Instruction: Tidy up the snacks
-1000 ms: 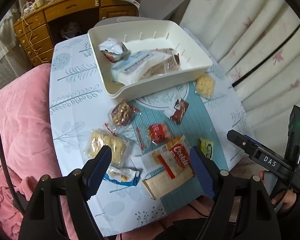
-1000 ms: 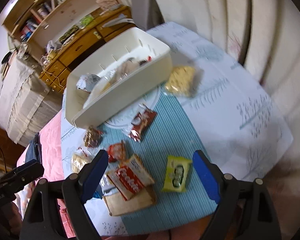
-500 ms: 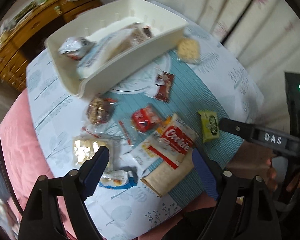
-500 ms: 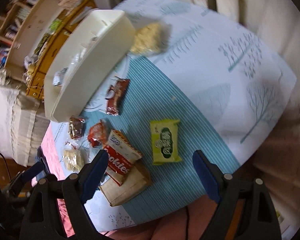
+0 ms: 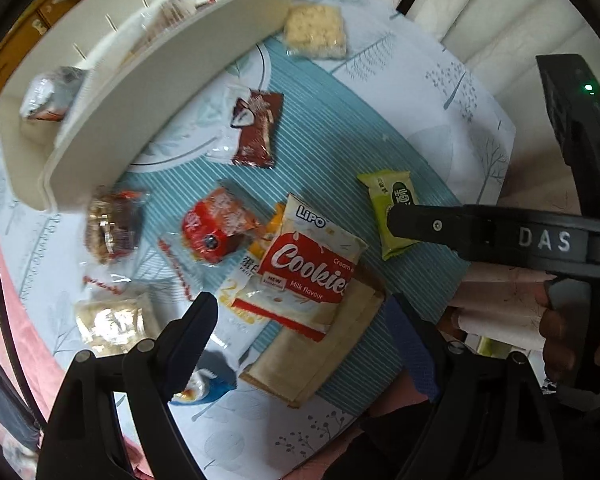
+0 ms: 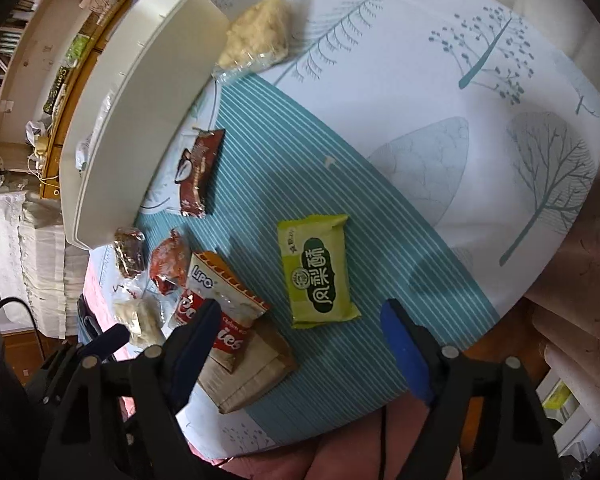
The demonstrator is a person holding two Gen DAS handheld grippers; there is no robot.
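Cream plastic bin [image 5: 172, 80] holds a few packets; most snacks, like your green wrapped pastry [image 6: 318, 272], still litter the counter [image 6: 440, 92]. Both claws gape empty, the right one's jaws just narrowing.

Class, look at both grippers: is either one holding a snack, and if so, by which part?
Nothing is held. The left gripper stands open above the Cookies packet; the right gripper stands open near the green packet.
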